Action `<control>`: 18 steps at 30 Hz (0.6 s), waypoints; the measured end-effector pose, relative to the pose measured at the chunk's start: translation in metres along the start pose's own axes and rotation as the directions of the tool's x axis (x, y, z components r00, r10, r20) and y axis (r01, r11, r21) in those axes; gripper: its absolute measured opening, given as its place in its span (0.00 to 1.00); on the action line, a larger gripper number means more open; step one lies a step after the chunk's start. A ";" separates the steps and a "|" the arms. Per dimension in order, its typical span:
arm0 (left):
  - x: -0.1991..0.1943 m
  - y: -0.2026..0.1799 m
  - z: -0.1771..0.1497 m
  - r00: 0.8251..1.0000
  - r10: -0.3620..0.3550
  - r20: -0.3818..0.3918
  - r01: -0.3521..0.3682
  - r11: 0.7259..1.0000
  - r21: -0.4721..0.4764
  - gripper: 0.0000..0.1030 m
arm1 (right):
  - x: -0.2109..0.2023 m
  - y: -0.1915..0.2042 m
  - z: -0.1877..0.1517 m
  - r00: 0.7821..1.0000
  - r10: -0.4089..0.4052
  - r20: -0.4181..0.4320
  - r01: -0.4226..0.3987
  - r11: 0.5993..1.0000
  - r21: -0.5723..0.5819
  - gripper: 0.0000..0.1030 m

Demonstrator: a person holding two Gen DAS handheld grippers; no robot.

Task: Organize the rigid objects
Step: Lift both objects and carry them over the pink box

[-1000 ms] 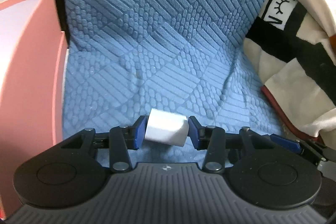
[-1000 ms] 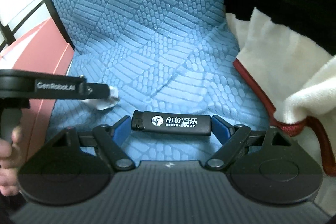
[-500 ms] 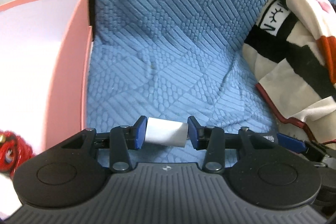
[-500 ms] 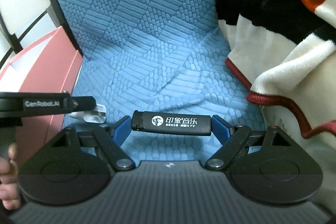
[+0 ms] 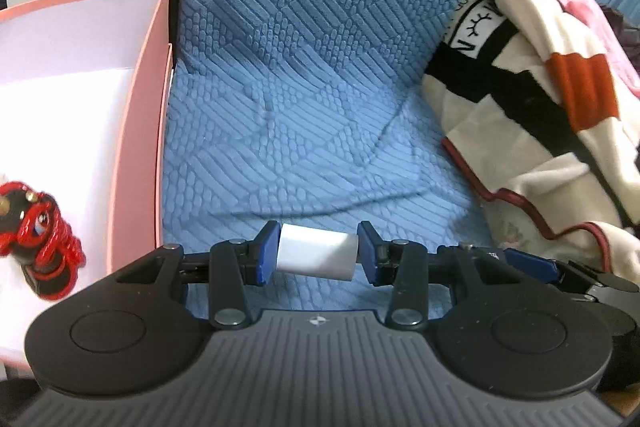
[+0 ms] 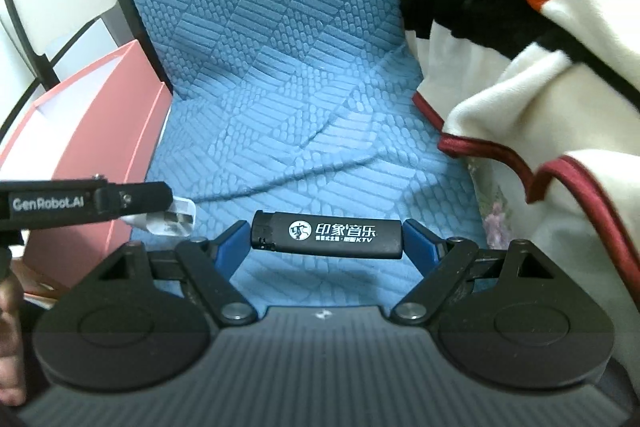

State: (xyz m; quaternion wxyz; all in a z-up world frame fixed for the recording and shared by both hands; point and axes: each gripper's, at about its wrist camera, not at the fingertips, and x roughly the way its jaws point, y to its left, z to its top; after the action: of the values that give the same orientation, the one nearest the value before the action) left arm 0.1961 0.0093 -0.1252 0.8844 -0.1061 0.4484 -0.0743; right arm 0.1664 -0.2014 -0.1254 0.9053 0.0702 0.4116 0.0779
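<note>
Both grippers have risen and drawn back from the blue quilted seat cover (image 5: 304, 131) since a second ago, and more of the pink box (image 5: 140, 115) has come into the left wrist view, its white floor now showing a red and black trinket (image 5: 38, 227).

Nearest that box, the left gripper (image 5: 318, 251) pinches a small white block (image 5: 317, 251) end to end between its blue pads (image 5: 267, 253), holding it level above the seat cover, just beside the box's near wall. That grip across the short ends probably keeps the block from twisting on the way over the wall.

Farther from the box, the right gripper (image 6: 326, 235) clamps a black lighter (image 6: 326, 235) lengthwise, its fingers spread wide to span it, printed side up. In the right wrist view the left gripper (image 6: 176, 217) sits between the lighter and the box, so the block likely goes in first.

Farthest from the box, a cream, black and red blanket (image 5: 532, 99) lies heaped over the seat's other side, well apart from both loads.

Both items are lifted but not yet boxed; the task looks partly done.
</note>
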 end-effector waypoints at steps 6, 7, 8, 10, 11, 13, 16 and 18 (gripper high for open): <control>-0.025 -0.003 -0.001 1.000 -0.019 -0.003 0.019 1.000 -0.001 0.47 | -0.025 0.013 0.001 0.999 0.036 0.005 -0.036 0.999 -0.020 0.82; -0.030 -0.002 0.000 1.000 -0.020 0.003 0.020 1.000 -0.006 0.47 | -0.029 0.016 0.003 0.999 0.040 0.008 -0.040 0.999 -0.026 0.82; -0.034 -0.002 0.002 1.000 -0.019 0.009 0.019 1.000 -0.009 0.47 | -0.032 0.019 0.005 0.999 0.044 0.010 -0.044 0.999 -0.029 0.82; -0.044 0.000 0.005 1.000 -0.015 0.018 0.016 1.000 -0.019 0.47 | -0.040 0.023 0.010 0.998 0.057 0.013 -0.057 0.998 -0.035 0.82; -0.049 0.001 0.007 1.000 -0.017 0.023 0.017 1.000 -0.022 0.47 | -0.044 0.025 0.012 0.998 0.063 0.016 -0.063 0.997 -0.036 0.82; -0.059 0.003 0.012 0.999 -0.016 0.034 0.017 0.999 -0.027 0.47 | -0.052 0.030 0.019 0.997 0.073 0.023 -0.072 0.997 -0.034 0.82; -0.074 0.010 0.021 0.999 -0.012 0.051 0.014 0.999 -0.034 0.47 | -0.062 0.041 0.029 0.995 0.094 0.039 -0.092 0.995 -0.041 0.82; -0.086 0.015 0.028 0.998 -0.009 0.066 0.012 0.999 -0.039 0.47 | -0.069 0.049 0.035 0.993 0.104 0.051 -0.102 0.994 -0.046 0.82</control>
State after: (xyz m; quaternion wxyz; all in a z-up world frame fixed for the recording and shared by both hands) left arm 0.1687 0.0464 -0.0466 0.8960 -0.1284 0.4198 -0.0664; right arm 0.1444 -0.1698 -0.0425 0.9120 0.0736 0.3816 0.1316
